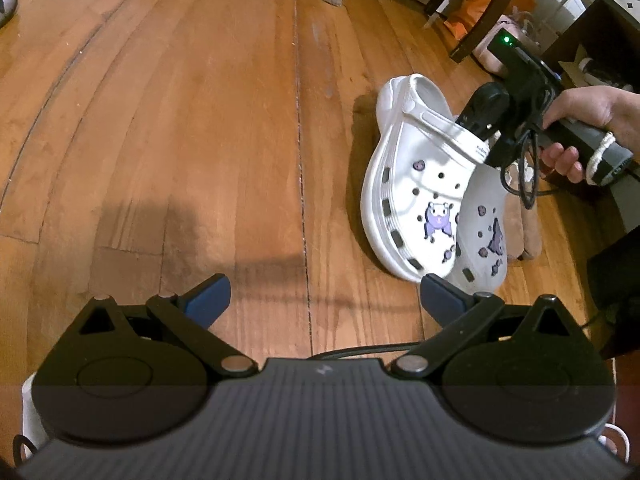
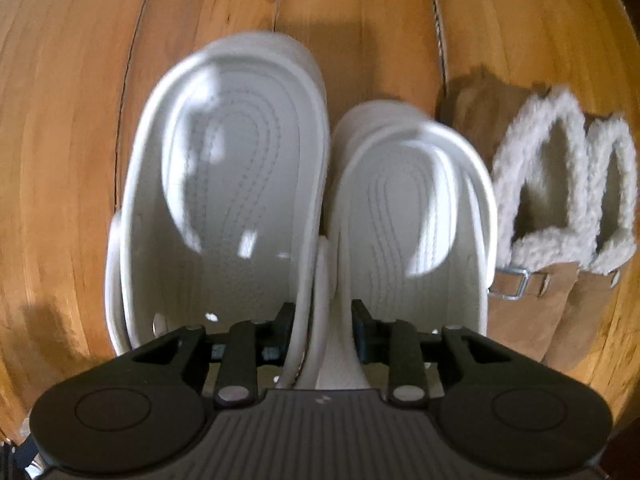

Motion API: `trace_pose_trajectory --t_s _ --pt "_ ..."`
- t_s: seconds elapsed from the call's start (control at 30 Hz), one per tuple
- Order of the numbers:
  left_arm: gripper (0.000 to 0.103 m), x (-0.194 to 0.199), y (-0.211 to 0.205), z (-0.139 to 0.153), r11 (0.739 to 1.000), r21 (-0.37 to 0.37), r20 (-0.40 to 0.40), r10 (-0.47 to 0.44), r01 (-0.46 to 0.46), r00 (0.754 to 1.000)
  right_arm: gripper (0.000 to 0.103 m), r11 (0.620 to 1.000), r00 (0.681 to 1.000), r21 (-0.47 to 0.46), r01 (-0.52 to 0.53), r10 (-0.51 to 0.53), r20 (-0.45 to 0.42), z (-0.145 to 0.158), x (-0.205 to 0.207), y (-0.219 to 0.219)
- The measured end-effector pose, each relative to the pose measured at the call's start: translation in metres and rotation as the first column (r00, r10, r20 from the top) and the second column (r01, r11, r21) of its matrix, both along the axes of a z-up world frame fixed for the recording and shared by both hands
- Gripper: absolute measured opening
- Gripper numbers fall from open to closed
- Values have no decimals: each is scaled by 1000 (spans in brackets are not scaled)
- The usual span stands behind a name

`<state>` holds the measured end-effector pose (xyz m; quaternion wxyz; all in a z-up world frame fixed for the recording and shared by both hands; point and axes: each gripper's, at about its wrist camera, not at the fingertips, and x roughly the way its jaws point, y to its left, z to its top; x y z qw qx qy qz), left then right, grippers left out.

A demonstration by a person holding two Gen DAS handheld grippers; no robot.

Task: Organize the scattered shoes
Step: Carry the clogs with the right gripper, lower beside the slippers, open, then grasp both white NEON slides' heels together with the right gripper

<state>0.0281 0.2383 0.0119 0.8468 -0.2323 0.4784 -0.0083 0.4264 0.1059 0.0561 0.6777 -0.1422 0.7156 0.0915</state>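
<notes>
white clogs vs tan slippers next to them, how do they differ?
The white clogs are smooth moulded foam with vent holes and purple charms; the tan slippers are suede with a fleece lining and a metal buckle strap. The clogs look bulkier, the slippers slimmer. The right gripper straddles a clog strap; it is clear of the slippers. Both pairs stand side by side on the wood floor.

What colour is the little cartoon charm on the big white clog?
Purple, on the white clog. The charm shows best in the left wrist view.

White clogs [image 2: 224,184]: 2, side by side
Tan fleece-lined slippers [image 2: 536,208]: 2
Tools: 2, left tool [image 1: 324,300] and right tool [image 2: 322,322]
Grey shoe at floor edge [image 1: 6,4]: 1
</notes>
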Motion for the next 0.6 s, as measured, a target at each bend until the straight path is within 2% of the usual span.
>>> trace_pose_trajectory --t_s 0.03,0.1,0.2,0.27,0.3,0.37,0.4,0.5,0.6 --pt "103 -1 -1 2 1000 9 0 -6 6 1000 65 1000 999 -16 -21 21 41 9 -3 2" --pt "103 -5 -4 4 999 24 1 -23 23 1000 68 998 994 -24 -65 67 92 29 -8 5" --pt "103 -8 -9 5 998 35 -9 -43 43 999 73 997 988 60 -58 49 146 59 -33 -1" --pt "103 -9 -14 3 997 54 -38 -53 55 998 77 994 984 81 -79 65 168 55 -72 7" --pt "103 -9 -16 2 996 63 -50 -56 59 997 79 990 984 92 -110 95 151 61 -85 5" --pt "103 -10 -22 2 993 90 -81 -72 80 994 80 989 989 85 -120 112 95 70 -84 29" --pt "103 -10 -26 1 991 100 -95 -84 94 992 80 990 992 81 -113 108 57 71 -97 40" --pt "103 -11 -34 4 985 114 -137 -115 131 984 80 994 993 75 -83 89 -77 65 -125 41" --pt "103 -14 -39 10 982 102 -168 -140 159 976 80 995 978 67 -77 88 -190 48 -160 48"
